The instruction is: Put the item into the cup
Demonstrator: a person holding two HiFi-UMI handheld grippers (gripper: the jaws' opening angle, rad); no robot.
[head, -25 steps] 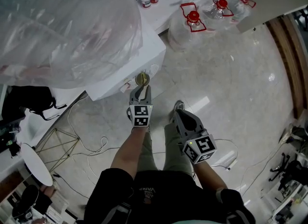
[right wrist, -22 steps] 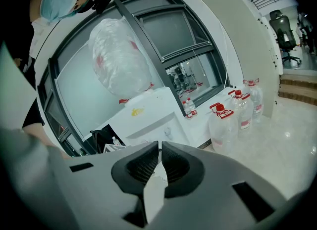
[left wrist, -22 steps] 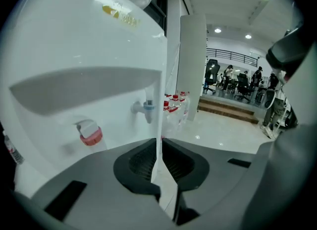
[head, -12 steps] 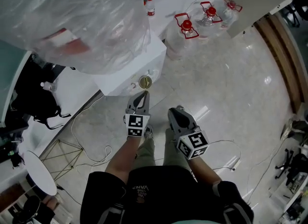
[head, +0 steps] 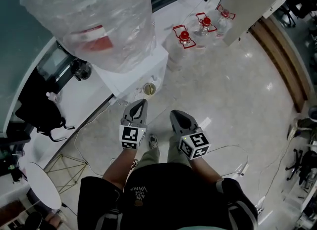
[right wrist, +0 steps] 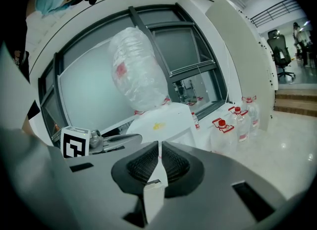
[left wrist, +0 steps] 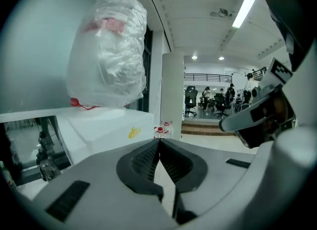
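Note:
A small round cup [head: 149, 89] of yellowish liquid sits at the front of a white water dispenser [head: 130, 71]. My left gripper [head: 139, 104] is just short of the cup, pointing at it. Its jaws are shut with nothing between them, as the left gripper view [left wrist: 159, 140] shows. My right gripper [head: 176, 115] is beside it on the right, further from the cup. It is shut on a thin white strip [right wrist: 153, 190] that stands edge-on between the pads in the right gripper view [right wrist: 159, 146].
A large water bottle wrapped in clear plastic [head: 96, 19] tops the dispenser. Several red-capped water jugs [head: 184, 37] stand on the tiled floor behind it. Cables [head: 91, 131] trail on the floor at left, near a black bag [head: 37, 109] and a white round stool [head: 42, 184].
The left gripper's jaws stood open right at the cup and have shut. It has drawn back a little from the cup. The head camera has tilted, showing more of the dispenser.

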